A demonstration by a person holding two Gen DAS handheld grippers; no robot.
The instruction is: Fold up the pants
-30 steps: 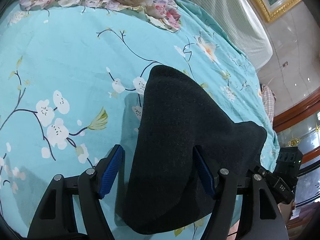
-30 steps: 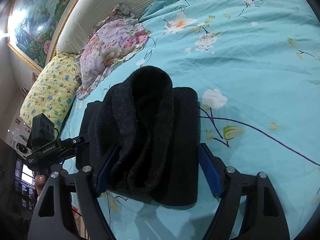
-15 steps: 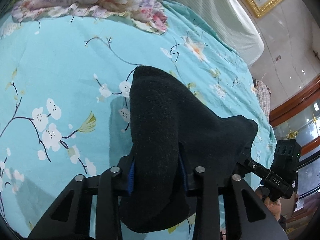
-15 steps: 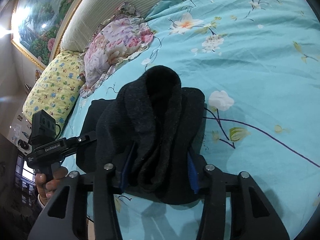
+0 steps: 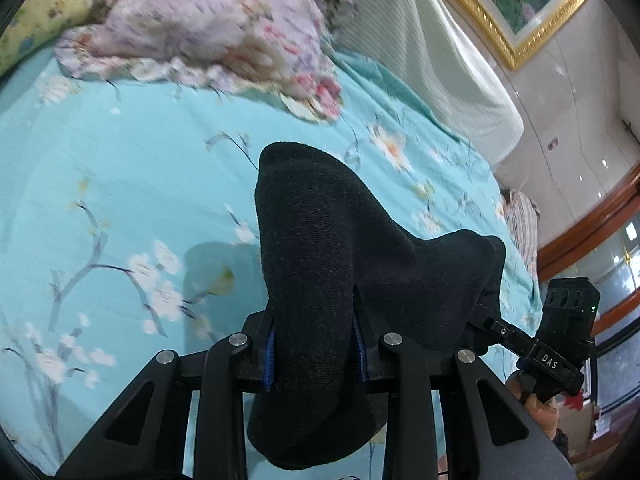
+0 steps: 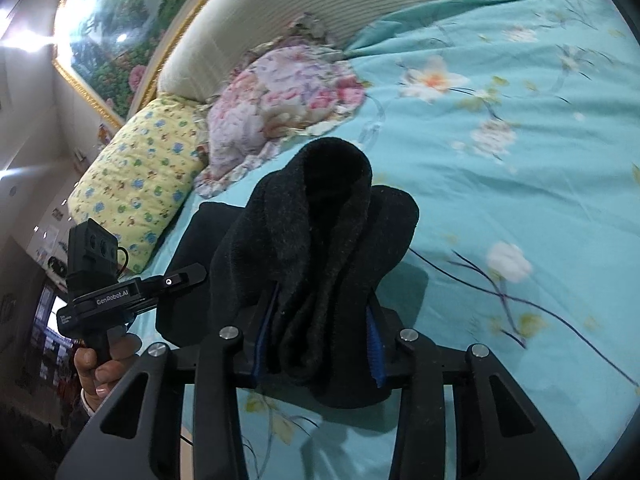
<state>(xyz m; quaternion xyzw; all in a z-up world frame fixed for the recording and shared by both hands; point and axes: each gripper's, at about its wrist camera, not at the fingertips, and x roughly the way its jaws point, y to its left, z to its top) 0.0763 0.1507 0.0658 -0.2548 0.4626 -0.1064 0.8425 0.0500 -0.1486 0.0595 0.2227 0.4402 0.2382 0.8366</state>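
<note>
Pants [image 5: 320, 248], thick black fleece, already bundled over turquoise floral bedsheet [image 5: 120, 184], pinched at one end by left gripper [image 5: 314, 354], other by right gripper [image 6: 318, 348], jaws just closing; laying flat left.

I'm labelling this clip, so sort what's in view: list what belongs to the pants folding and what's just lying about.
Part of the job:
- black pants, bunched, pinched at two places
- left claw, closed on the pants
- right claw, closed on the pants
- turquoise bedspread, the work surface

Just lying about:
- pink floral pillow
- yellow pillow
- framed painting
- cream headboard
</note>
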